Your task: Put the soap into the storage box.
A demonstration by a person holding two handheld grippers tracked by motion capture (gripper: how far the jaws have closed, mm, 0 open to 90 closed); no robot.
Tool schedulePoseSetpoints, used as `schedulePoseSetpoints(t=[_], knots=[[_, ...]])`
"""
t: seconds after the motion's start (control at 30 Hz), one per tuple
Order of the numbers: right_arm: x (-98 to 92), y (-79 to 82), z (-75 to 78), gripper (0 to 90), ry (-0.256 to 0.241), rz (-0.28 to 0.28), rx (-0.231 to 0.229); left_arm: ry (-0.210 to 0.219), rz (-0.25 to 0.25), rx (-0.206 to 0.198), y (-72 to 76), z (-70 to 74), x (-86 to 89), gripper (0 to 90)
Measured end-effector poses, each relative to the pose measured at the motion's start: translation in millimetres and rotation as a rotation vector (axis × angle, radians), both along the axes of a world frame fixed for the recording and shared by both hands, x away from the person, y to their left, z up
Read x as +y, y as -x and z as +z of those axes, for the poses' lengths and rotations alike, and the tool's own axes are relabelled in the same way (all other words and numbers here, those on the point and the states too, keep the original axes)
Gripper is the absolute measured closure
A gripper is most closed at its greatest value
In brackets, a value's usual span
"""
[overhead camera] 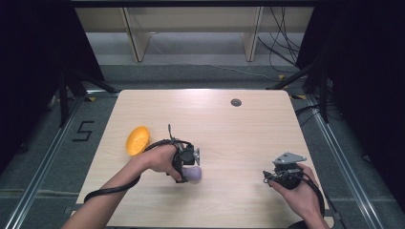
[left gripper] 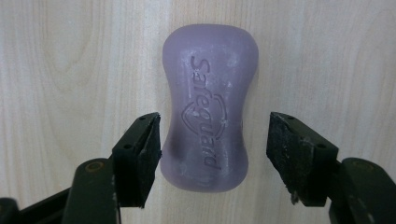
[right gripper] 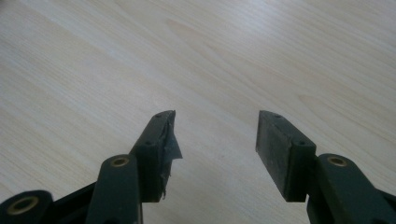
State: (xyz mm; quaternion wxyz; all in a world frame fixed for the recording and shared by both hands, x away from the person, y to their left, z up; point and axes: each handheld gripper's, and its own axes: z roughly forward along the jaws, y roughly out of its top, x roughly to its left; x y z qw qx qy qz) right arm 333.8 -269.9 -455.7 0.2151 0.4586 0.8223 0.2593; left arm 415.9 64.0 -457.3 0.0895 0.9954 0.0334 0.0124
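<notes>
A purple bar of soap [left gripper: 209,112] stamped "Safeguard" lies flat on the wooden table [overhead camera: 229,129]. My left gripper [left gripper: 215,140] points down over it, open, its jaws either side of the bar's near half; the left jaw touches the soap, the right jaw stands a little apart. From above, the soap [overhead camera: 194,174] peeks out under the left gripper [overhead camera: 187,162] near the table's middle front. The right gripper [overhead camera: 282,176] is held at the front right, open, with bare wood between its jaws [right gripper: 215,135].
An orange oval dish [overhead camera: 137,140] lies on the table left of the left hand. A small grey grommet [overhead camera: 236,102] sits near the far edge. Black stands and cables flank the table on the floor.
</notes>
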Motion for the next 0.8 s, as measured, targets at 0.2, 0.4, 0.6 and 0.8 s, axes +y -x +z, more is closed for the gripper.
schedulePoseSetpoints(t=[0.2,0.4,0.6,0.8], knots=[[0.0,0.0,0.1,47.6,0.001,0.000,-0.001,0.002,-0.010,0.017,-4.3,-2.7,-3.1,35.1],[-0.1,0.0,-0.1,47.6,0.001,0.001,0.000,-0.001,-0.013,0.032,-6.9,-7.6,-5.2,35.6],[0.2,0.0,-0.1,47.6,0.002,0.002,0.001,-0.012,-0.010,0.040,-9.4,-10.3,-5.3,37.9],[0.0,0.0,-0.2,47.6,0.003,0.002,0.001,-0.018,-0.005,0.052,-10.5,-13.3,-5.5,38.6]])
